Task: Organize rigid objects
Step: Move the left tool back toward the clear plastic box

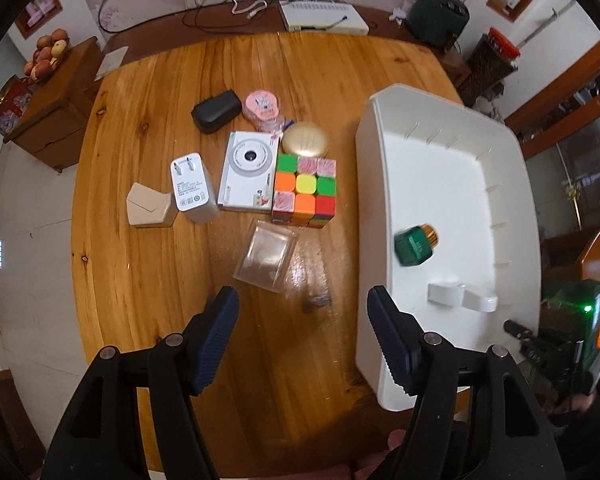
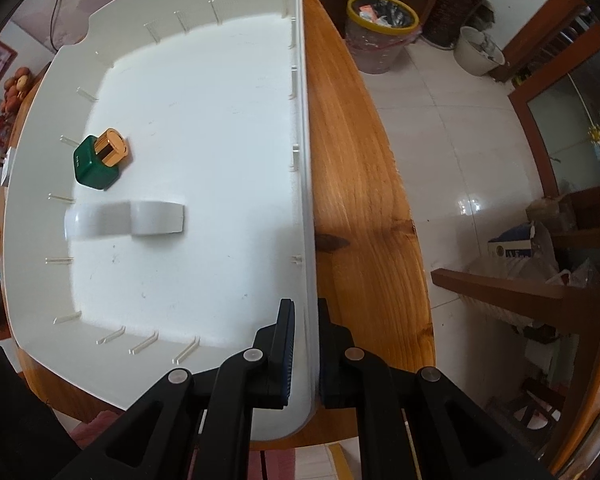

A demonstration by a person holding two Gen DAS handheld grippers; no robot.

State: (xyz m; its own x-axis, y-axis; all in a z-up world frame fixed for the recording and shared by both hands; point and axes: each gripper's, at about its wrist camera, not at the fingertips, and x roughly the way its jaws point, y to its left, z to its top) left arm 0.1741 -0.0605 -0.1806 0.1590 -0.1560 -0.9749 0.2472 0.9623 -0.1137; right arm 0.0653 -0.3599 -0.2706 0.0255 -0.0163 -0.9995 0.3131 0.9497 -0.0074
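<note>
Currently my right gripper [image 2: 304,344] pinches the white plastic bin's wall [image 2: 306,200] — steadying it.
My left gripper [image 1: 302,316] hangs released and empty over the wooden table [image 1: 160,272]; green gold-capped bottle [image 1: 414,246] lies binned — clear plastic box [image 1: 266,260] waits nearest.

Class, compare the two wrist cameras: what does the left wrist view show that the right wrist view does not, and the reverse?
Left wrist only: the open left gripper, the puzzle cube, the clear plastic box and the white charger on the table.

Right wrist only: the right gripper shut on the bin's wall, and the yellow-rimmed waste bucket.

Both: the white bin holding the green bottle.
</note>
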